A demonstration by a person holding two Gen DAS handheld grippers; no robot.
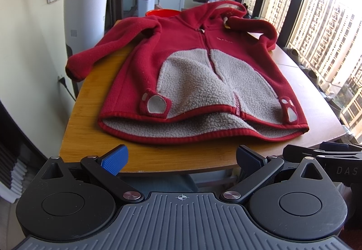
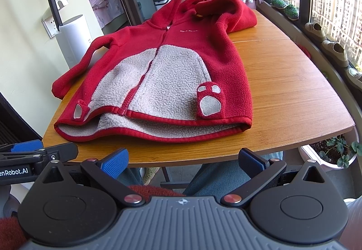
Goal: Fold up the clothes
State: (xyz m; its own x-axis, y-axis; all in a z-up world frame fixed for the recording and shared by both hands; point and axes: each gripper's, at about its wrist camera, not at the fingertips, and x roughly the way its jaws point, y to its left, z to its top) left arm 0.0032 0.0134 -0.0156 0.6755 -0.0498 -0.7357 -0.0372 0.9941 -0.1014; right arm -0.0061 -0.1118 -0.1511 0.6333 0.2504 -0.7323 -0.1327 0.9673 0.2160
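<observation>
A small red fleece hooded jacket (image 1: 192, 64) with a grey front panel lies face up on a wooden table (image 1: 90, 119), hem toward me, zipped, hood at the far end. Its left sleeve stretches out to the table's left edge; the right sleeve is folded over near the hood. It also shows in the right wrist view (image 2: 163, 64). My left gripper (image 1: 181, 160) is open and empty, held just off the table's near edge, in front of the hem. My right gripper (image 2: 183, 160) is open and empty, beside it to the right.
A white cylindrical appliance (image 1: 87, 17) stands left of the table by the wall. Shoes (image 2: 334, 48) line the window sill on the right, and a potted plant (image 2: 334, 152) sits below the table's right corner. The table's right half (image 2: 294, 82) is bare wood.
</observation>
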